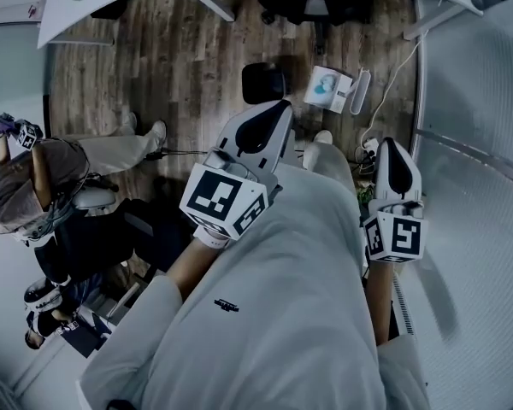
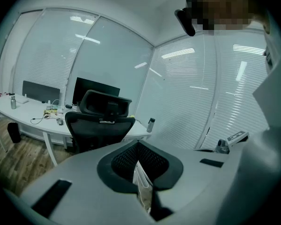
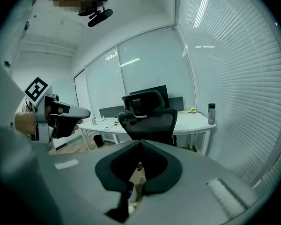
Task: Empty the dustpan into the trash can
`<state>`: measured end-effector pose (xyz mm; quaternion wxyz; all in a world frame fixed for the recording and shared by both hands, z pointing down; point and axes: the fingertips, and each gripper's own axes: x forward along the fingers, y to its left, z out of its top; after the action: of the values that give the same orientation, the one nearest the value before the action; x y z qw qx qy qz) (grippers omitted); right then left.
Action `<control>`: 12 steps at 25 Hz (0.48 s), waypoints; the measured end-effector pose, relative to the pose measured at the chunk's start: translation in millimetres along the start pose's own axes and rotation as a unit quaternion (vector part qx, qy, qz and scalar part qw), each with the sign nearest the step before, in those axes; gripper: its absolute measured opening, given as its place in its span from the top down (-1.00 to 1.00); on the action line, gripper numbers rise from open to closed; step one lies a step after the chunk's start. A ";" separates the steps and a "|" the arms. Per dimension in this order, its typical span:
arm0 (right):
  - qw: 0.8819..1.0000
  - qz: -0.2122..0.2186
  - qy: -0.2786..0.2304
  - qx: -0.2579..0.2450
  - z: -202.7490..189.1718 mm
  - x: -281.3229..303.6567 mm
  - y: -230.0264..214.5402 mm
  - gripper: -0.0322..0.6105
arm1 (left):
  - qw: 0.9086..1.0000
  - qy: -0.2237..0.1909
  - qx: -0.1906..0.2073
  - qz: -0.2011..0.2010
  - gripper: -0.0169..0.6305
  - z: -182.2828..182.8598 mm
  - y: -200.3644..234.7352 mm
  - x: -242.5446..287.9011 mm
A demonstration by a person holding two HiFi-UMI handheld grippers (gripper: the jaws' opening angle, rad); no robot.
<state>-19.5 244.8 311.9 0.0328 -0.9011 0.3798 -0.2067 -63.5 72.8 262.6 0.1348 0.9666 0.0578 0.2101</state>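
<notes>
Both grippers are held side by side in front of my body, pointing out over the wooden floor. My left gripper (image 1: 280, 107) is shut, and nothing sits between its black pads (image 2: 138, 143). My right gripper (image 1: 392, 143) is likewise shut and empty (image 3: 141, 142); its view also catches the left gripper (image 3: 62, 114) off to the left. On the floor ahead stands a small black box-like thing (image 1: 263, 82). Beside it lie a flat white thing with a pale blue patch (image 1: 327, 88) and a narrow white piece (image 1: 359, 90). I cannot tell whether any of these is a dustpan or a trash can.
A black office chair (image 2: 102, 121) stands at a curved white desk (image 2: 23, 111) ahead. Glass walls with blinds (image 3: 234, 78) close in on the right. Another person (image 1: 43, 178) crouches at the left. A white cable (image 1: 393, 75) runs along the floor by the wall.
</notes>
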 end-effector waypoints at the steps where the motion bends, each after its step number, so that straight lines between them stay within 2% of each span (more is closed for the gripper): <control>1: 1.000 -0.001 0.001 0.000 0.2 1.6 -0.2 0.87 | 1.000 0.002 0.001 -0.001 0.93 0.6 1.0 0.5; 7: 1.000 -0.022 -0.004 0.010 5.9 18.8 2.5 0.87 | 1.000 0.000 0.012 -0.015 0.93 15.7 17.7 9.4; 12: 0.999 -0.048 -0.003 0.014 12.3 44.5 18.2 0.87 | 0.999 0.006 0.012 -0.045 0.93 24.0 45.3 15.9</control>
<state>1.0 199.6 312.2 0.0361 -0.9182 0.3335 -0.2109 -36.5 26.5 260.7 0.1321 0.9633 0.1050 0.2089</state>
